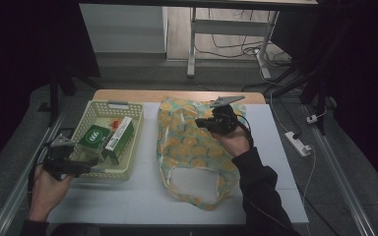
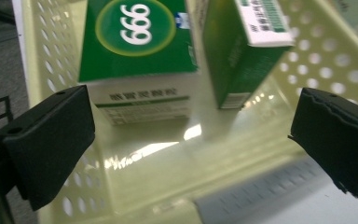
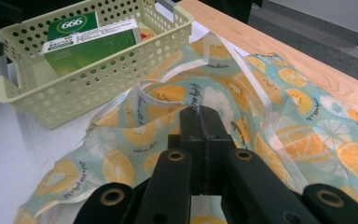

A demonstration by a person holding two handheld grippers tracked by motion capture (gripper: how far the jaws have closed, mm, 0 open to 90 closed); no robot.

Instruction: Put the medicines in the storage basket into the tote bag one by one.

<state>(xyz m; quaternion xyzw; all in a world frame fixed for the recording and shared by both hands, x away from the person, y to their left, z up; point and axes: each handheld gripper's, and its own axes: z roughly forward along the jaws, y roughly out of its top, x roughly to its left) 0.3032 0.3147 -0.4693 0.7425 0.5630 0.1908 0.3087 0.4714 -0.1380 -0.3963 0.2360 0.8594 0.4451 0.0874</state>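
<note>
Your right gripper (image 1: 204, 123) sits over the far half of the fruit-print bag (image 1: 187, 152), which lies flat on the white table (image 1: 128, 201) just right of the yellow basket (image 1: 91, 129). In the right gripper view its jaws are pressed together, and a fold of the bag's cloth (image 3: 193, 95) rises up against their tips, so they look pinched on the fabric near the bag's far edge. The bag's handle loop (image 1: 197, 196) lies at the near end, toward you, and its mouth rim shows as a pale band running across the cloth. Your left gripper (image 1: 91, 164) is at the near left corner of the basket, pointing in over its near rim, with its jaws spread wide and nothing between them. In the left gripper view the basket floor lies bare between the two black jaws, and beyond them stand two green boxes: the box marked 666 (image 2: 137, 42) on the left of that view and the box with the white label (image 2: 247, 51) on the right, tilted against it. From above, both boxes lie in the middle of the basket, and a small red and white item (image 1: 112, 125) sits just past them, too small to make out.
</note>
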